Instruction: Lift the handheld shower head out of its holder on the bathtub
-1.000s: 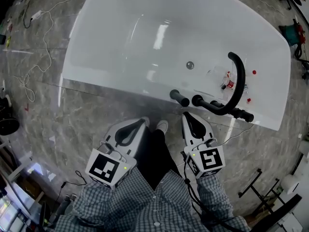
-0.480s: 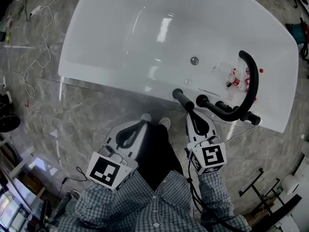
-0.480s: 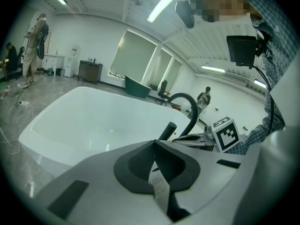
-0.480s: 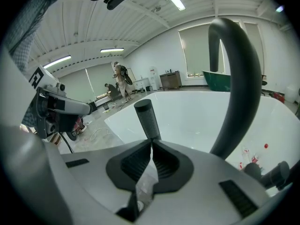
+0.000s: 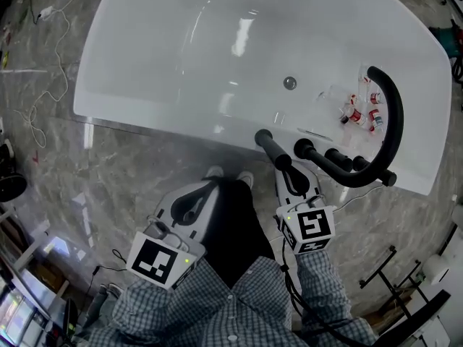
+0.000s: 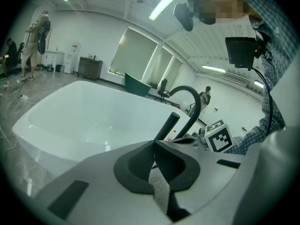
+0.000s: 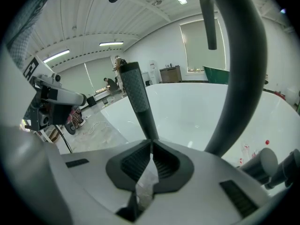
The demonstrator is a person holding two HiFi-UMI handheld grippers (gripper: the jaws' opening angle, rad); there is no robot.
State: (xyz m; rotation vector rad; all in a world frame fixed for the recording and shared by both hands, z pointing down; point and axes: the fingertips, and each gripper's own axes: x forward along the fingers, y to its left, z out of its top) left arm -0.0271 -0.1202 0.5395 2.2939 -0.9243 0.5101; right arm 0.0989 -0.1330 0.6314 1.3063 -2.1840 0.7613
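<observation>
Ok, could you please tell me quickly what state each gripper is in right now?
Left gripper: closed, holding nothing.
Right gripper: closed, holding nothing; the shower head handle stands beyond its tips.

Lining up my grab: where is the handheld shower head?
Head view: the handheld shower head stands on the near rim of the bathtub, right of centre, just left of the black faucet and ahead of the right gripper.

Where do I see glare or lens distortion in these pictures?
Head view: white glare streaks inside the bathtub. Left gripper view: strong fisheye bending, dark corners, a mosaic patch at the top. Right gripper view: the near faucet spout looms oversized.
</observation>
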